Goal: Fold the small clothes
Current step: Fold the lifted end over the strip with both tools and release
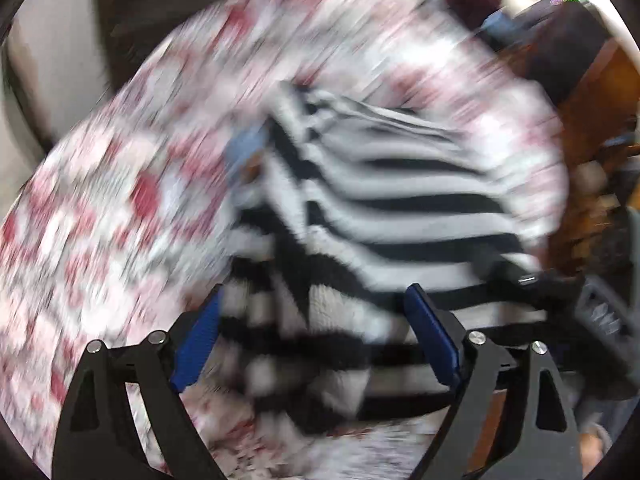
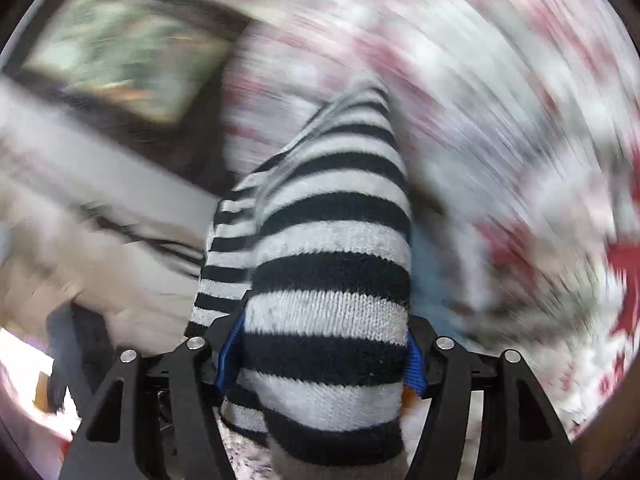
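A black-and-white striped knit garment [image 1: 380, 208] lies bunched on a red-and-white flowered cloth [image 1: 100, 208]. My left gripper [image 1: 316, 300] is open, its blue pads spread wide just above the near part of the garment. In the right wrist view the striped garment [image 2: 332, 248] runs up from between the blue pads [image 2: 414, 364], which press on both sides of it; my right gripper [image 2: 320, 344] is shut on it and lifts it. A small blue patch [image 1: 248, 148] shows at the garment's left edge. Both views are blurred by motion.
The flowered cloth [image 2: 500, 100] covers the work surface. A brown wooden piece of furniture [image 1: 592, 92] stands at the right. A dark framed object [image 2: 120, 52] and a pale fabric surface [image 2: 100, 208] lie at the left in the right wrist view.
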{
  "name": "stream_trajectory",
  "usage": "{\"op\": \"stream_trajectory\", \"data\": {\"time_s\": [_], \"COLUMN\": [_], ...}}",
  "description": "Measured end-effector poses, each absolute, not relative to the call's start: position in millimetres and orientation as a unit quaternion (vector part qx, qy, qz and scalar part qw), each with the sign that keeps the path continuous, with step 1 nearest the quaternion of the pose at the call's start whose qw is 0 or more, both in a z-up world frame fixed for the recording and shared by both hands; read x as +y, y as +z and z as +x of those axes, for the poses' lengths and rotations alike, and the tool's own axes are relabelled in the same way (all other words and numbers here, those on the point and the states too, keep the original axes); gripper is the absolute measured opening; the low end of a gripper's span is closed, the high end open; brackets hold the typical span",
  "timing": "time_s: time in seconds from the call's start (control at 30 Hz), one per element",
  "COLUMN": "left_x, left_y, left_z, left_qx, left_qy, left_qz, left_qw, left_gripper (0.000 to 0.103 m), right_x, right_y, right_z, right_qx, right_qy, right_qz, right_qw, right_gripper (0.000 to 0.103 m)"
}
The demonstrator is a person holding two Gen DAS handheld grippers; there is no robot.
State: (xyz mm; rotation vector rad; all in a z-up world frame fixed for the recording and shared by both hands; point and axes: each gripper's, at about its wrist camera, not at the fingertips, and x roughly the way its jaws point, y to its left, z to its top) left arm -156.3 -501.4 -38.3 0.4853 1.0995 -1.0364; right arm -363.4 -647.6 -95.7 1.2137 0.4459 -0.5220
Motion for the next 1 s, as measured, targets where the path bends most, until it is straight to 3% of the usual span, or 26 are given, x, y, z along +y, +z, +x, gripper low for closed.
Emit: {"op": "stream_trajectory", "data": {"time_s": [0.07,0.17,0.4,0.63,0.83,1.0], "left_x": [-491,-480,-485,-448,-461,-446], "left_y": [-76,-98,-62,-25,-54,-49], "left_z": [-137,-117,-144,-152,-135,-146], "left_qx": [0.568,0.631,0.535,0.474,0.526,0.519], "left_qy": [-0.462,-0.463,-0.456,-0.417,-0.385,-0.396], "left_qz": [0.149,0.065,0.173,0.191,0.225,0.221], "left_qw": [0.665,0.619,0.690,0.752,0.724,0.724], "left_gripper": [0.099,0.099,0.099,0.099,0.099,0.099], "right_x": [-660,-662,-651,-634,-636,-641], "right_y": [-145,-161,-105,-41,-81,-85], "right_z": [-368,-365,-350,-380,-365,-372], "right_qx": [0.192,0.186,0.251,0.208,0.309,0.305], "right_qy": [-0.202,-0.173,-0.293,-0.386,-0.396,-0.409], "right_qz": [0.642,0.666,0.525,0.430,0.388,0.405], "right_qw": [0.714,0.701,0.759,0.790,0.773,0.758], "right_gripper": [0.091,0.091,0.094,0.099,0.100,0.100]}}
